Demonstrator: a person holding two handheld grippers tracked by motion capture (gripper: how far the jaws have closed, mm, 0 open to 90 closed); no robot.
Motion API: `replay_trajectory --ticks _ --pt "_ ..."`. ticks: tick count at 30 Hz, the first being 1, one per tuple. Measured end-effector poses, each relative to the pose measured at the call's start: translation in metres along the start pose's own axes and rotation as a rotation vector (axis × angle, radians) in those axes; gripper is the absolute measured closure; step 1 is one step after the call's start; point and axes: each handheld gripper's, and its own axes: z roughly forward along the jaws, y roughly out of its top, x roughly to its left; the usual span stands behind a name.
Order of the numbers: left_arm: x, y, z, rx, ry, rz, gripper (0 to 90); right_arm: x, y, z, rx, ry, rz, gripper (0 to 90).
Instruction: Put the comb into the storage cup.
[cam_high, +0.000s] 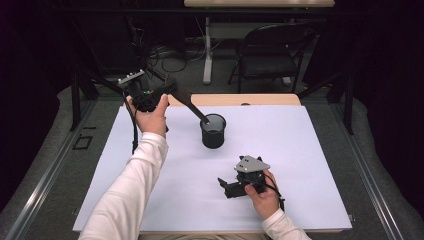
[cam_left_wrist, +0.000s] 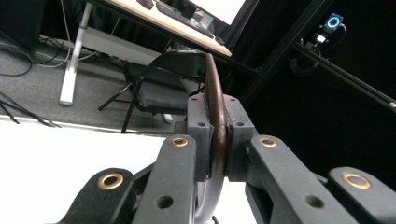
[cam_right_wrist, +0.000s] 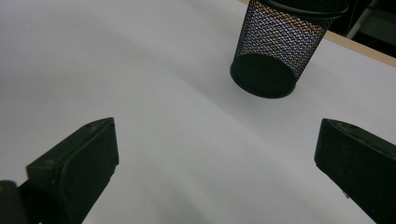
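Note:
A black mesh cup (cam_high: 213, 135) stands upright near the middle of the white sheet (cam_high: 305, 150). My left gripper (cam_high: 171, 91) is raised at the back left, shut on a long dark utensil (cam_high: 192, 106). The utensil slopes down to the right, and its far tip sits at the cup's rim. In the left gripper view the utensil (cam_left_wrist: 214, 88) is a thin brown edge clamped between the pads of my left gripper (cam_left_wrist: 217, 119). My right gripper (cam_high: 223, 187) rests low at the front right, open and holding nothing. In the right gripper view my right gripper (cam_right_wrist: 219, 140) faces the cup (cam_right_wrist: 275, 51) across bare sheet.
The sheet covers a wooden table whose far edge (cam_high: 260, 99) shows behind it. A folding chair (cam_high: 270, 50) and a table leg (cam_high: 207, 55) stand on the floor beyond. Dark frame posts stand at both sides.

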Motion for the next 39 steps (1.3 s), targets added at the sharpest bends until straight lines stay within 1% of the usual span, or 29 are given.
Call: replay_trajectory --ticks 5,6,10,12,15,16,17,21,23,26,27,34,36,38,39 --pt "-0.002 0.0 0.007 0.01 0.019 -0.003 84.6 0.0 0.0 -0.001 -0.002 -0.002 0.005 0.0" --pt "-0.002 0.0 0.008 0.011 0.024 0.003 84.6 0.0 0.0 -0.001 -0.002 -0.003 0.004 0.0" --pt "-0.004 0.0 0.014 0.015 0.039 -0.003 84.6 0.0 0.0 -0.001 -0.001 -0.002 0.005 0.0" --pt "-0.004 -0.001 0.016 0.023 0.044 -0.002 84.6 -0.001 0.0 -0.001 -0.002 0.0 0.002 0.0" --pt "-0.006 -0.002 0.021 0.022 0.05 -0.014 84.6 -0.001 0.0 -0.001 0.0 -0.002 0.003 0.0" --pt "-0.005 -0.002 0.022 0.028 0.051 -0.009 84.6 -0.001 0.0 -0.001 -0.001 -0.003 0.003 0.0" --pt "-0.006 -0.003 0.023 0.03 0.051 -0.016 84.7 -0.001 0.0 -0.001 -0.002 -0.002 0.002 0.0" --pt "-0.005 -0.005 0.027 0.043 0.061 -0.02 84.6 -0.001 -0.001 -0.001 0.0 -0.004 0.008 0.0" --pt "-0.004 -0.006 0.029 0.047 0.059 -0.041 84.6 -0.002 -0.001 -0.001 0.0 -0.003 0.007 0.0" --pt "-0.003 -0.008 0.032 0.05 0.059 -0.051 84.6 -0.001 -0.001 -0.001 0.0 -0.004 0.007 0.0" --pt "-0.003 -0.008 0.033 0.048 0.06 -0.061 84.6 -0.001 -0.001 -0.001 0.001 -0.003 0.007 0.0" --pt "-0.003 -0.012 0.037 0.065 0.067 -0.062 84.6 -0.002 -0.002 -0.001 0.001 -0.002 0.006 0.0" --pt "-0.003 -0.013 0.038 0.072 0.068 -0.052 84.6 -0.001 -0.002 -0.001 0.002 0.001 0.005 0.0" --pt "-0.004 -0.015 0.04 0.073 0.068 -0.054 84.7 -0.002 -0.002 -0.001 0.002 0.0 0.005 0.0" --pt "-0.004 -0.015 0.04 0.076 0.067 -0.047 84.6 -0.002 -0.002 -0.001 0.001 0.001 0.006 0.0"
